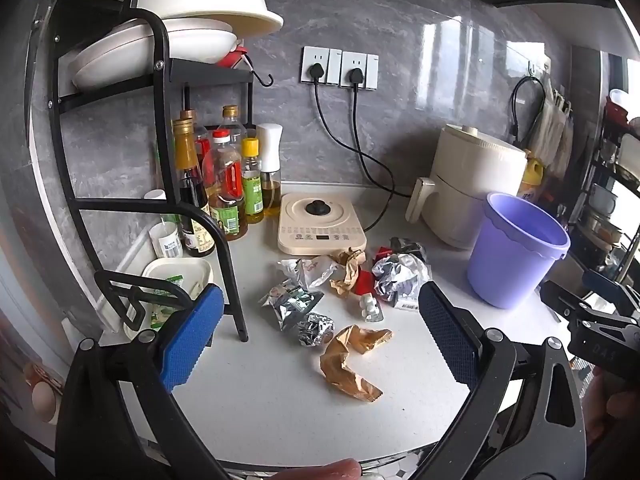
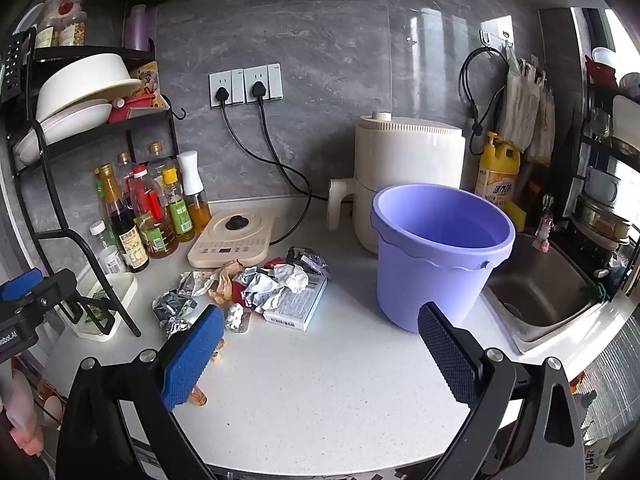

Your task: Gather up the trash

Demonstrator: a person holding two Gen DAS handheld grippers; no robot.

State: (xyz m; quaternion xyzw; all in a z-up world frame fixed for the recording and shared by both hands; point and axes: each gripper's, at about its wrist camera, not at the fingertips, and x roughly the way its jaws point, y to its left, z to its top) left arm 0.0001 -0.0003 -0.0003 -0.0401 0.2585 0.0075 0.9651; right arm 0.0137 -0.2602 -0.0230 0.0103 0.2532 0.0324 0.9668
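A grey stone-look wall backs a white speckled bench (image 2: pixel 320 392) in a kitchen corner, with two plugged wall sockets (image 2: pixel 246 86) above it. One purple bucket (image 2: pixel 436 256) stands upright on the right side of the bench, just in front of one cream air fryer (image 2: pixel 404 160); its inside cannot be seen to the bottom. The trash (image 1: pixel 348 280) lies in a loose pile at the middle of the bench, left of the bucket and just near of one cream induction hob (image 1: pixel 322 226): crumpled foil wrappers, two brown paper pieces, one blister pack (image 1: pixel 370 307), one flat grey box (image 2: pixel 298 306) and some red scraps. One brown paper wrapper (image 1: pixel 354 360) lies apart, nearest of all. At far left a black rack (image 1: pixel 160 160) carries stacked cream dishes, with a cluster of about six sauce and oil bottles (image 1: pixel 224 176) below. One steel sink (image 2: pixel 540 292) lies at far right.

The left gripper (image 1: pixel 320 340) hangs above the near trash, jaws wide and holding nothing. The right gripper (image 2: pixel 320 352) is likewise spread wide and empty, over bare bench between pile and bucket.
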